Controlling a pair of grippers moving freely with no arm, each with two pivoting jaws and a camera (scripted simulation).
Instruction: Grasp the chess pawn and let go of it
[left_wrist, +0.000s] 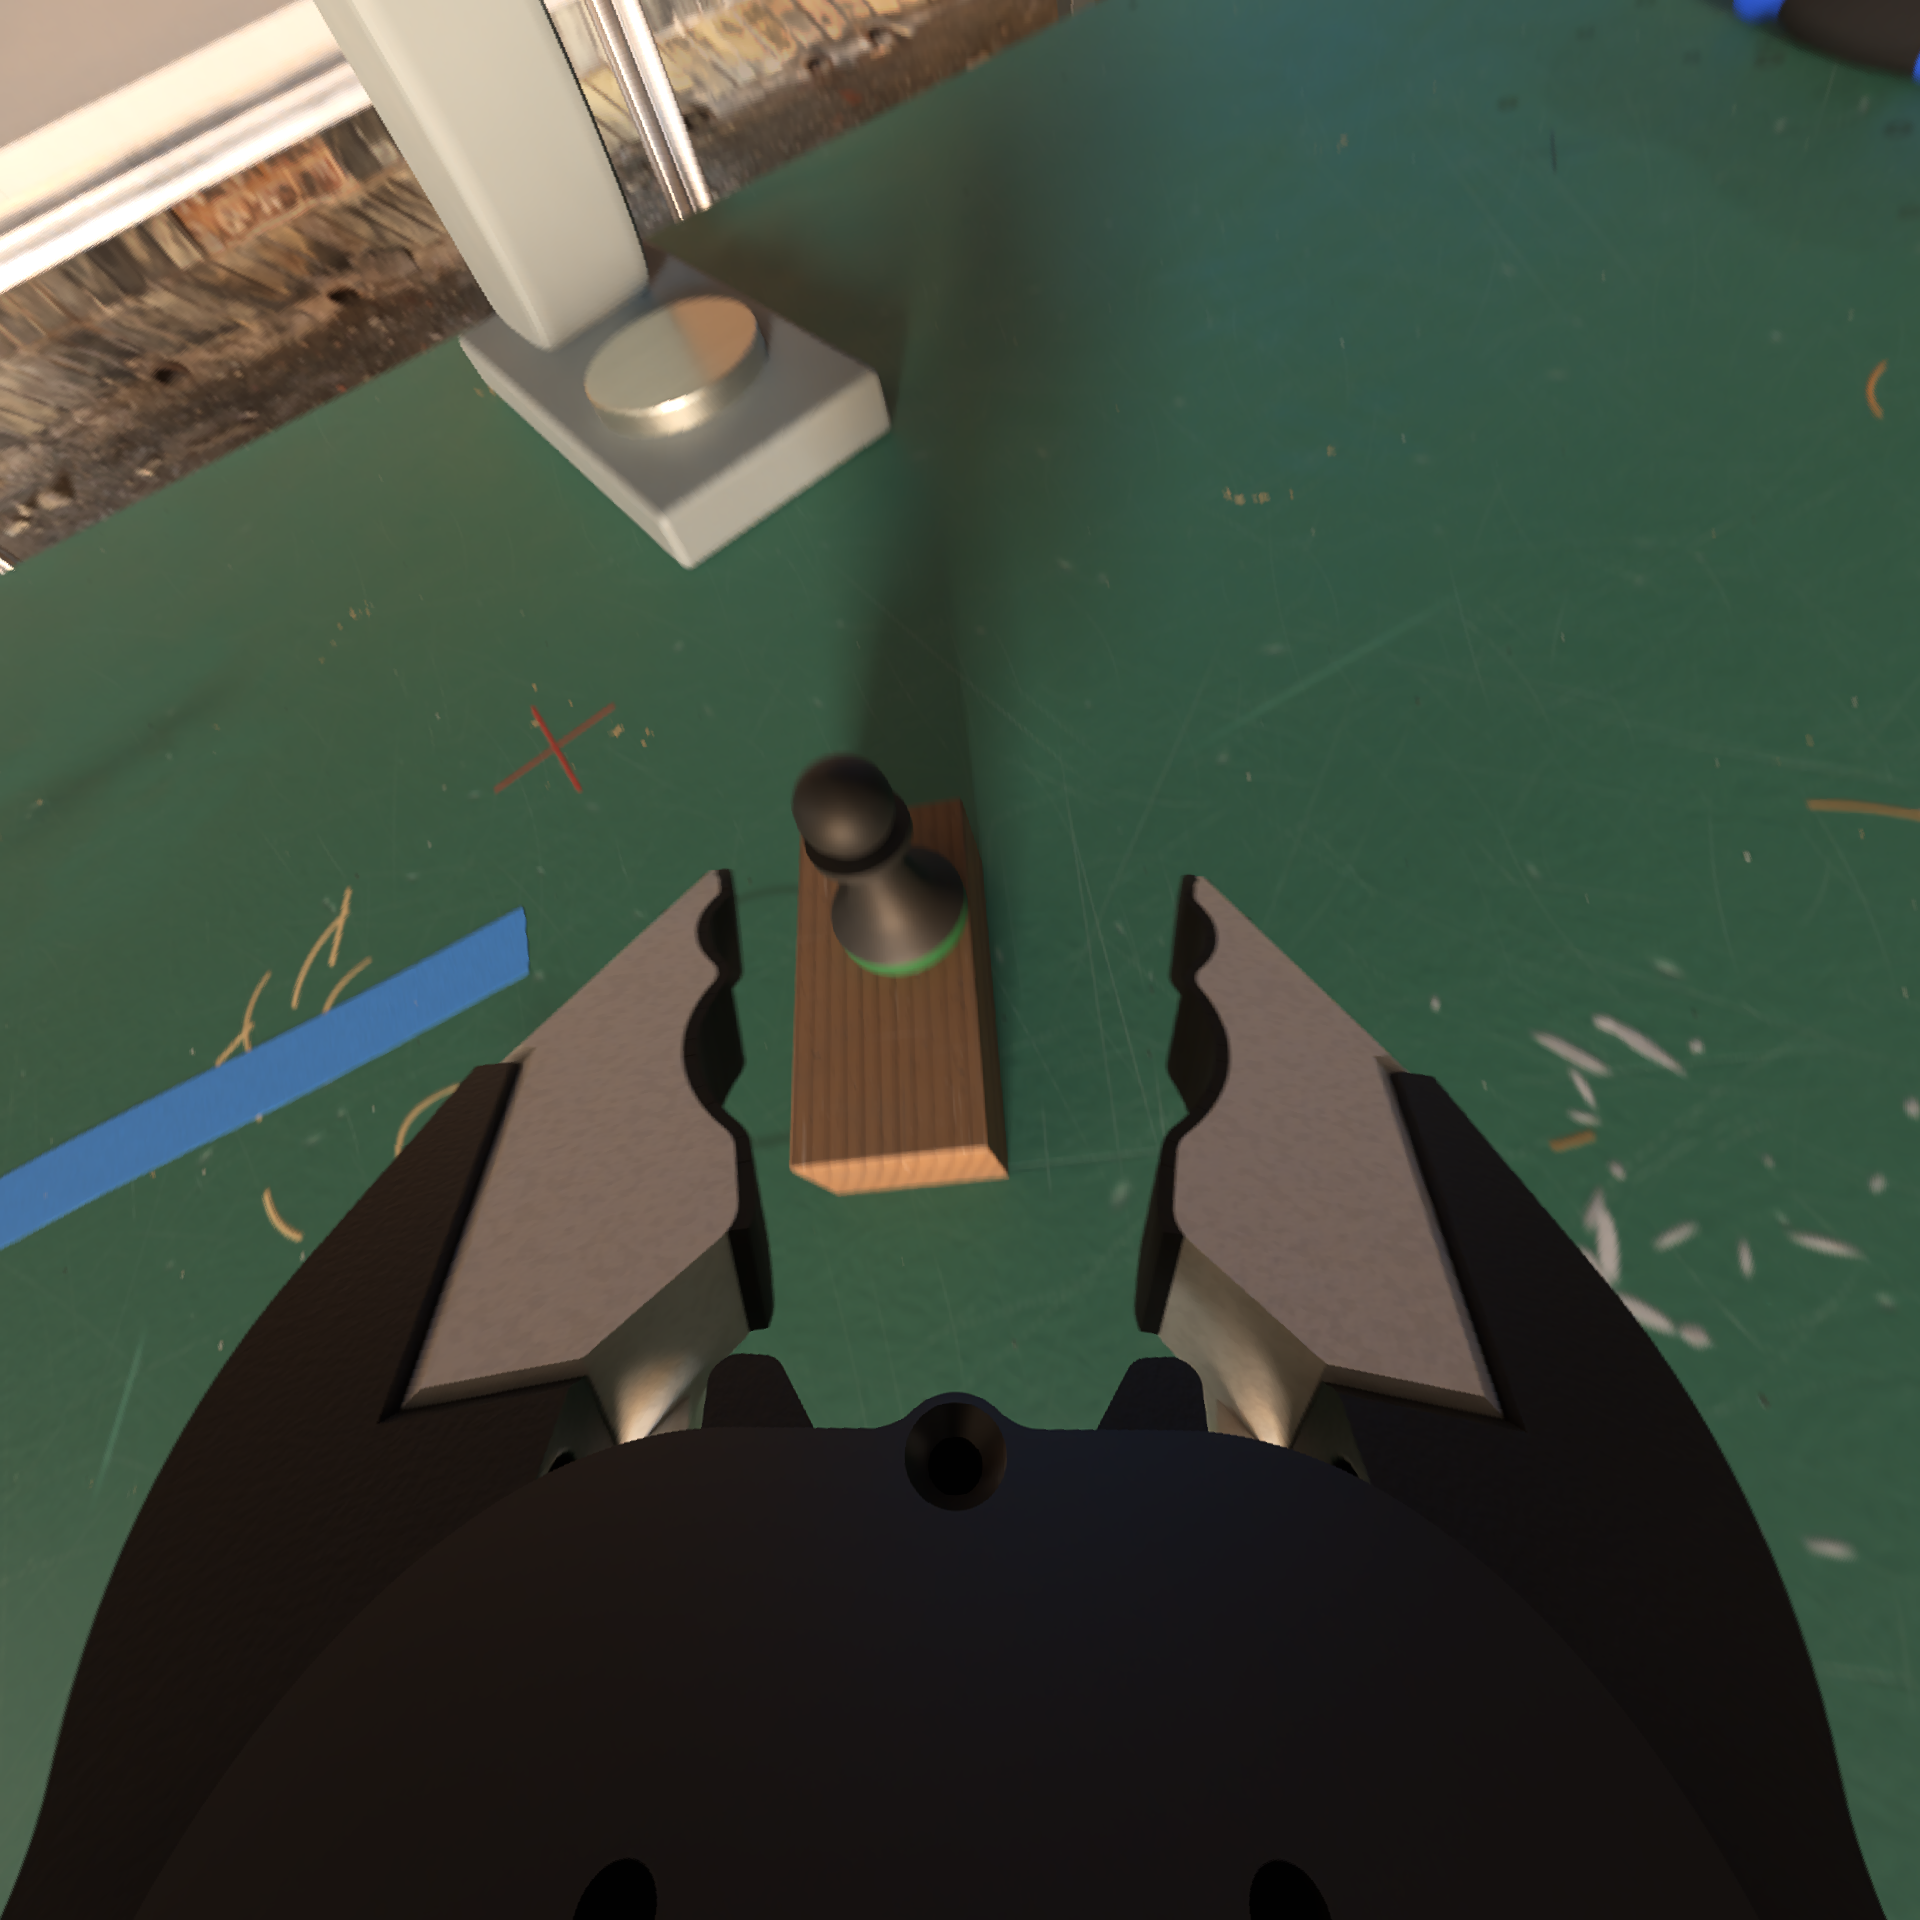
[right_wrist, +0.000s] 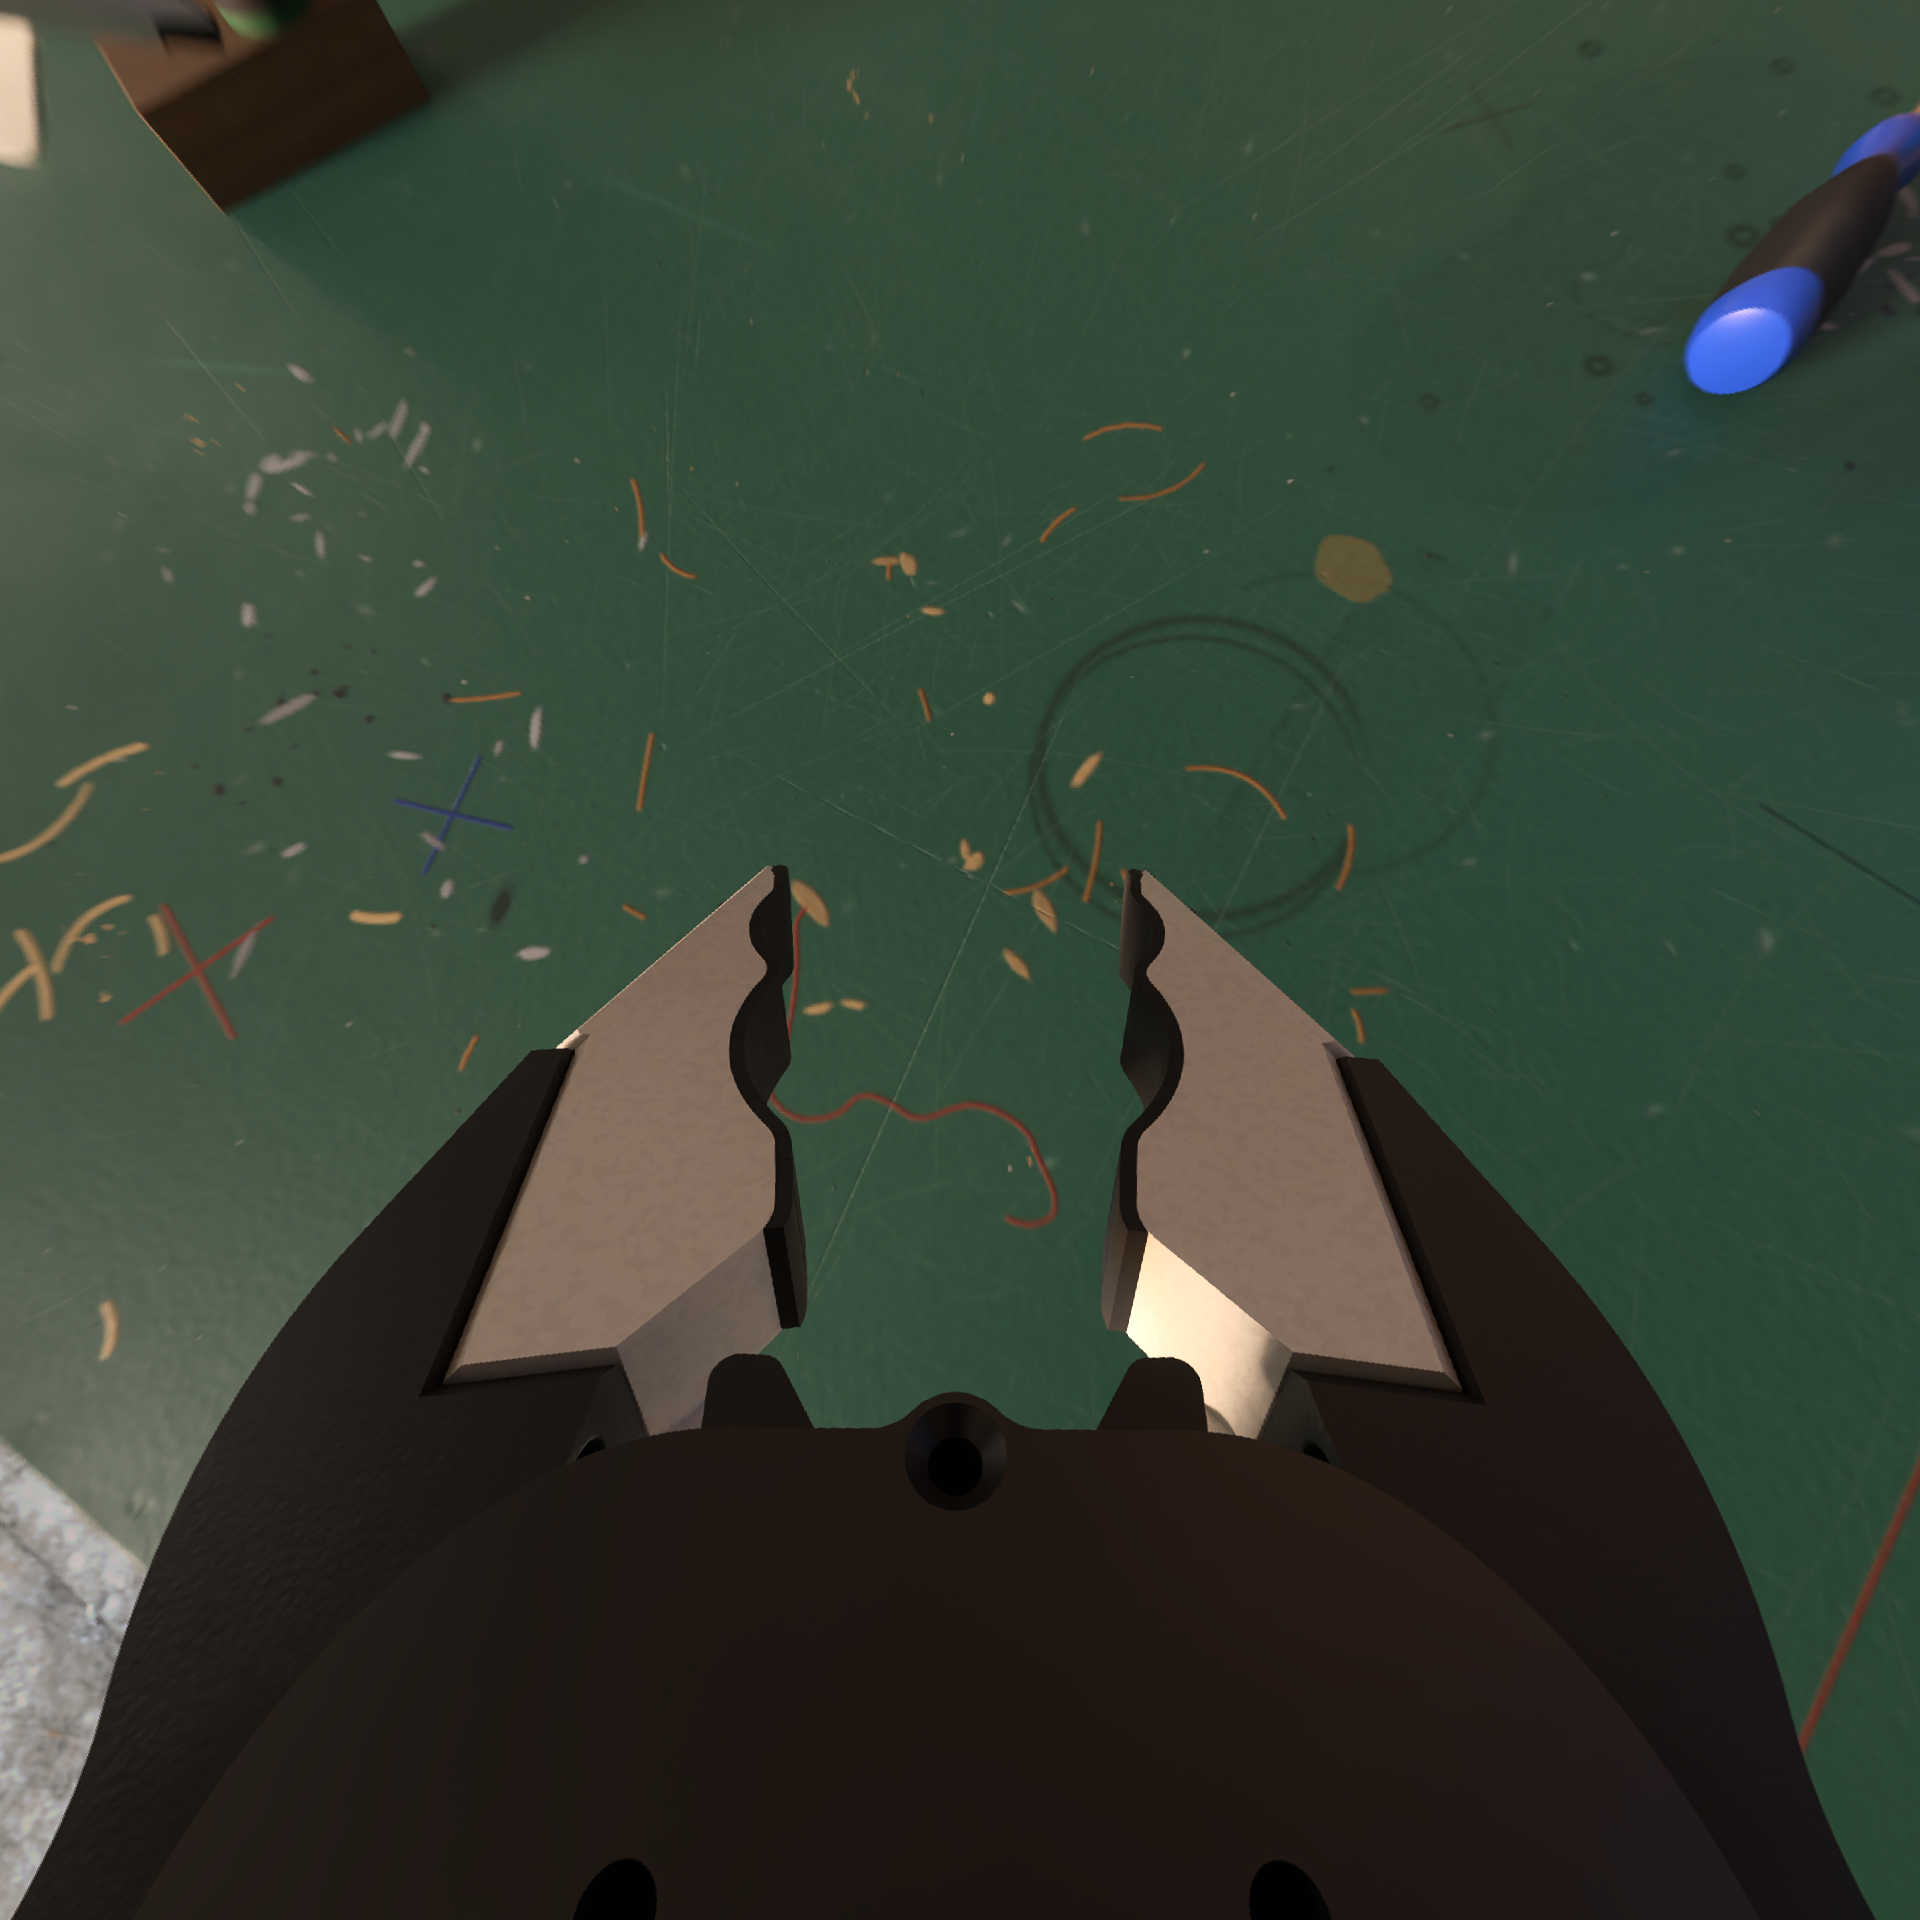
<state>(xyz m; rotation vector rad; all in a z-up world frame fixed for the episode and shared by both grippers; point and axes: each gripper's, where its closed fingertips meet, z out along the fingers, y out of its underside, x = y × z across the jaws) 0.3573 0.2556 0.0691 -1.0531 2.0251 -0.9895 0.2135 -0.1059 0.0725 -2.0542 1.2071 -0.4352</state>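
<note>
A black chess pawn (left_wrist: 873, 873) with a green band at its base stands upright on a small wooden block (left_wrist: 891, 1049) on the green mat. My left gripper (left_wrist: 956, 894) is open above the block, its fingertips to either side of the pawn's base and apart from it. My right gripper (right_wrist: 956, 883) is open and empty over bare mat. In the right wrist view the wooden block (right_wrist: 281, 94) shows at the top left corner, with only a green bit of the pawn (right_wrist: 255, 12) at the frame's edge.
A grey stand base (left_wrist: 686, 416) with a metal disc and a white upright sits beyond the block, near the mat's far edge. A blue tape strip (left_wrist: 260, 1070) lies left. A blue and black tool handle (right_wrist: 1787, 270) lies far right. Shavings and a red thread (right_wrist: 935, 1122) litter the mat.
</note>
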